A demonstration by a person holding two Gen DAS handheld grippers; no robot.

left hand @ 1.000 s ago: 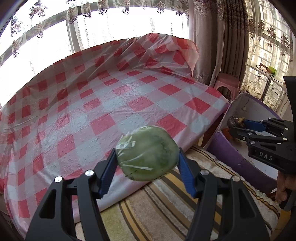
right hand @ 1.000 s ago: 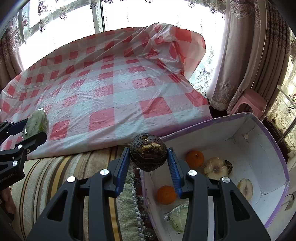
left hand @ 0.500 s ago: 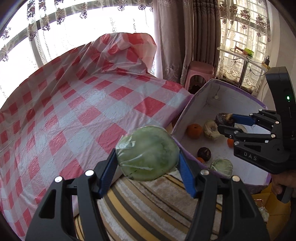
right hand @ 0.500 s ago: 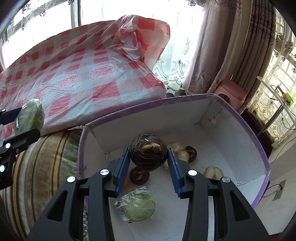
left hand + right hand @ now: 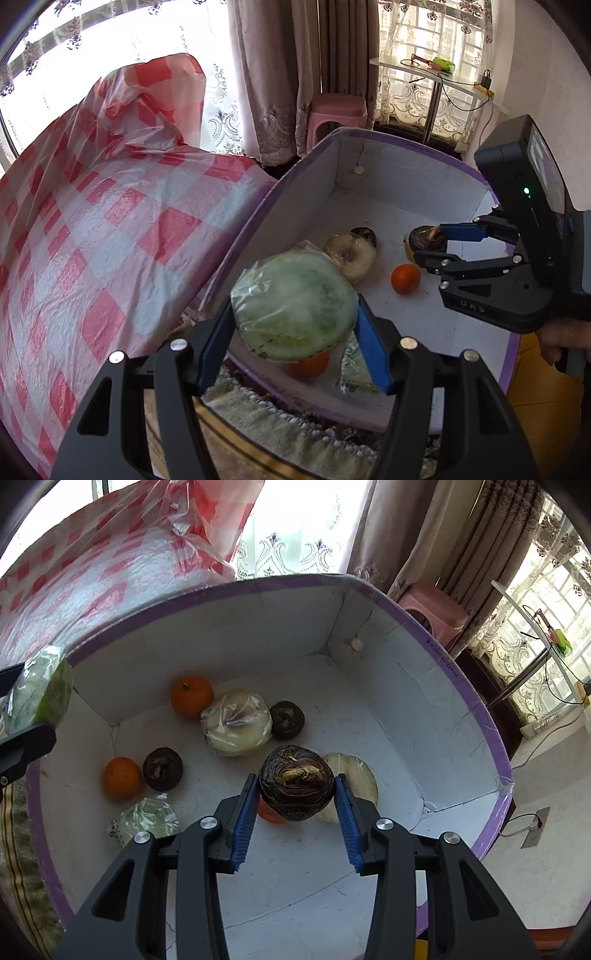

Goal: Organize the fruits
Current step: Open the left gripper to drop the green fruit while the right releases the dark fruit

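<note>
In the left wrist view we see the plastic-wrapped pale green melon half covering most of an orange round fruit and part of a wrapped green piece on the floor of the white cardboard box with purple rim.

In the right wrist view the dark brown wrinkled round fruit hides most of a reddish-orange item; can't tell what it is. It also covers part of a pale cut fruit half. Left tongs are cut off by the left edge. Small things on the glass side table are too tiny to ID.
</note>
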